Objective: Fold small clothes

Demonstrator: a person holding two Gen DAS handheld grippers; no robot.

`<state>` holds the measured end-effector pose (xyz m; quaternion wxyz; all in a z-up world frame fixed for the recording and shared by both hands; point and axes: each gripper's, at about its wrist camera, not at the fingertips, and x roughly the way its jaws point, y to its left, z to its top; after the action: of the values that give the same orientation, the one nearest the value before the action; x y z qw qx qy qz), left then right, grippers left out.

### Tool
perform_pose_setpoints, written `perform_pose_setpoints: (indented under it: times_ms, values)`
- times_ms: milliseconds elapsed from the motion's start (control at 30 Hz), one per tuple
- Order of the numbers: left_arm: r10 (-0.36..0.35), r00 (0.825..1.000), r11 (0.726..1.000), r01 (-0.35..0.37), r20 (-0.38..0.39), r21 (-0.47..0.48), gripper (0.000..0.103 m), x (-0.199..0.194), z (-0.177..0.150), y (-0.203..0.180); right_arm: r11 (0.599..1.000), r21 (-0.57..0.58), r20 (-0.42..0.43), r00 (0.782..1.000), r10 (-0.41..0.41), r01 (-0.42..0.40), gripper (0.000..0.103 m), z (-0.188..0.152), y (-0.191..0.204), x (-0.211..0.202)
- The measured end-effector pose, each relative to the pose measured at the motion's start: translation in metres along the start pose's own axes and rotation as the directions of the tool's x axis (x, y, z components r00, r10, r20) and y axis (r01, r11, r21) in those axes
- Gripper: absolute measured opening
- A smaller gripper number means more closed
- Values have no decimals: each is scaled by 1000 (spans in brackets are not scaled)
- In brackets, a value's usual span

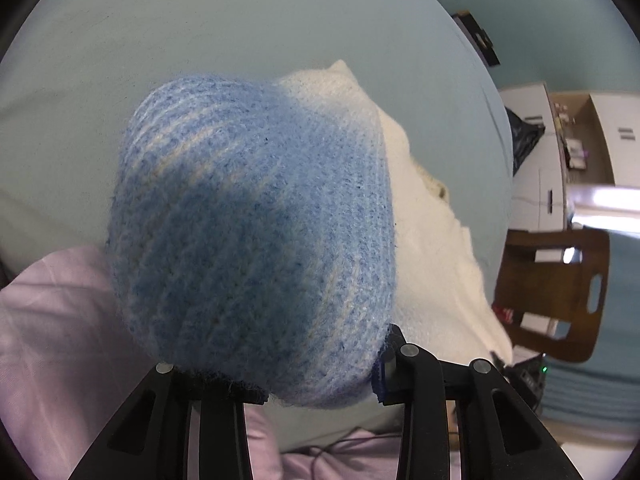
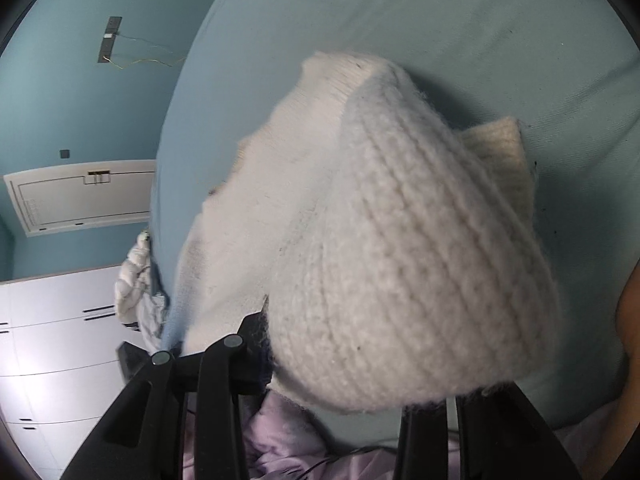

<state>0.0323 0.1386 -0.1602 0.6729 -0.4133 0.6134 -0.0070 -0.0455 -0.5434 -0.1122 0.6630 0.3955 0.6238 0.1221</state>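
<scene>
A knitted garment, blue-and-white striped at one end (image 1: pixel 256 232) and cream at the other (image 2: pixel 404 264), hangs between both grippers above a pale green sheet (image 1: pixel 240 20). My left gripper (image 1: pixel 316 376) is shut on the blue striped end, which bulges over the fingers and hides their tips. My right gripper (image 2: pixel 340 376) is shut on the cream end, which drapes over its fingers too. The cream part (image 1: pixel 436 248) stretches off to the right in the left wrist view.
A pink cloth (image 1: pixel 52 340) lies on the sheet below the garment and also shows in the right wrist view (image 2: pixel 280 432). A brown chair (image 1: pixel 560 292) and white cabinets (image 2: pixel 60 340) stand beyond the bed edge. A white crumpled garment (image 2: pixel 134 284) lies at the bed's left edge.
</scene>
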Motion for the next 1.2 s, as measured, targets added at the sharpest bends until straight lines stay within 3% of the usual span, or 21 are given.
perform_pose_setpoints:
  times_ms: [200, 300, 400, 567, 633, 733, 767, 800, 833, 900, 967, 1067, 1133, 1200]
  values:
    - [-68, 997, 975, 62, -21, -214, 34, 3, 40, -6, 988, 152, -45, 999, 3, 4, 33, 35, -20, -19]
    - [-49, 999, 966, 44, -11, -254, 34, 3, 57, -26, 976, 216, -72, 997, 3, 13, 33, 63, -17, -22]
    - [-9, 1000, 959, 17, 28, -284, 34, 9, 95, -57, 970, 244, -58, 998, -6, 20, 33, 86, -1, -26]
    - [14, 995, 910, 28, 99, -414, 41, 55, 160, -70, 949, 313, -21, 999, -25, 30, 41, 134, 12, -20]
    - [-35, 994, 895, 76, 101, -439, 50, 80, 181, -67, 932, 362, -12, 1000, -1, 5, 48, 159, 4, -8]
    - [-222, 970, 909, 244, 103, -339, 53, 84, 209, -73, 930, 364, -12, 998, 67, -58, 54, 203, -16, 10]
    - [-238, 965, 912, 262, 113, -316, 56, 75, 212, -76, 931, 353, 41, 995, 86, -95, 55, 213, -25, 7]
    - [-230, 962, 923, 263, 146, -281, 69, 59, 214, -82, 931, 346, 106, 991, 84, -116, 59, 220, -36, -2]
    - [-186, 965, 946, 227, 185, -231, 82, 40, 214, -90, 930, 345, 145, 986, 82, -128, 69, 225, -46, -13]
    - [-94, 971, 988, 119, 218, -101, 90, 13, 208, -111, 937, 308, 199, 974, 109, -167, 77, 231, -64, -35]
    - [-27, 971, 999, 19, 236, 36, 94, -2, 195, -130, 974, 211, 196, 980, 39, -81, 77, 232, -68, -54]
    - [105, 974, 963, -150, 199, 225, 95, 3, 157, -155, 985, 2, 220, 960, -171, 175, 77, 213, -67, -86]
    - [173, 965, 919, -230, 197, 321, 95, 7, 126, -156, 964, -112, 223, 952, -211, 240, 77, 195, -74, -99]
    - [198, 957, 881, -268, 211, 390, 95, 8, 94, -146, 936, -207, 219, 946, -239, 284, 77, 165, -76, -94]
